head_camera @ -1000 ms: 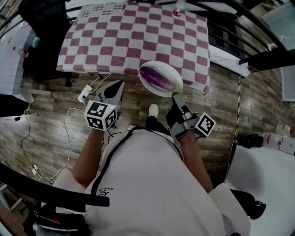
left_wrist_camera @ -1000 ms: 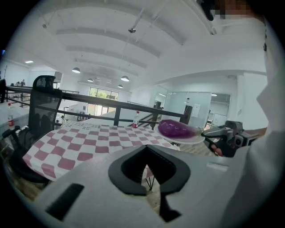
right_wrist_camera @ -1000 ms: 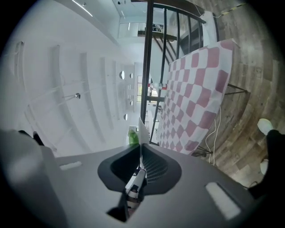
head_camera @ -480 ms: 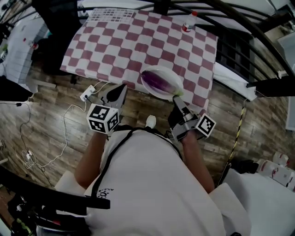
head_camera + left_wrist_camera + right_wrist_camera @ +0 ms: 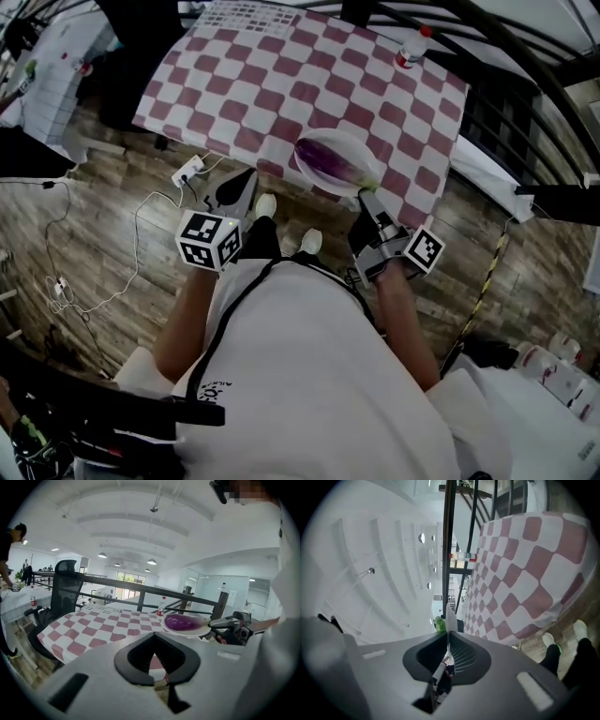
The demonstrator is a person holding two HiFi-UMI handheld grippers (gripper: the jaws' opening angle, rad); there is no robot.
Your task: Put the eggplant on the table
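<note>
A purple eggplant (image 5: 330, 161) with a green stem lies on a white plate (image 5: 307, 172), which hangs over the near edge of the table with the red-and-white checked cloth (image 5: 272, 84). My right gripper (image 5: 365, 196) is shut on the plate's near rim. In the right gripper view the rim shows edge-on as a thin white sliver between the jaws of the right gripper (image 5: 448, 631). My left gripper (image 5: 242, 178) is shut and holds nothing, left of the plate and just short of the table edge. The left gripper view shows the eggplant (image 5: 181, 622) and the plate (image 5: 191, 631) beyond its shut jaws.
A small bottle (image 5: 410, 52) stands at the table's far right corner. Black railing bars (image 5: 497, 66) run beyond and right of the table. A power strip (image 5: 187, 172) with cables lies on the wooden floor. A black office chair (image 5: 63, 588) stands at the table's left.
The table has come closer. The plate with the eggplant, held in the right gripper, now reaches further over the table's edge. The left gripper stays shut beside it.
</note>
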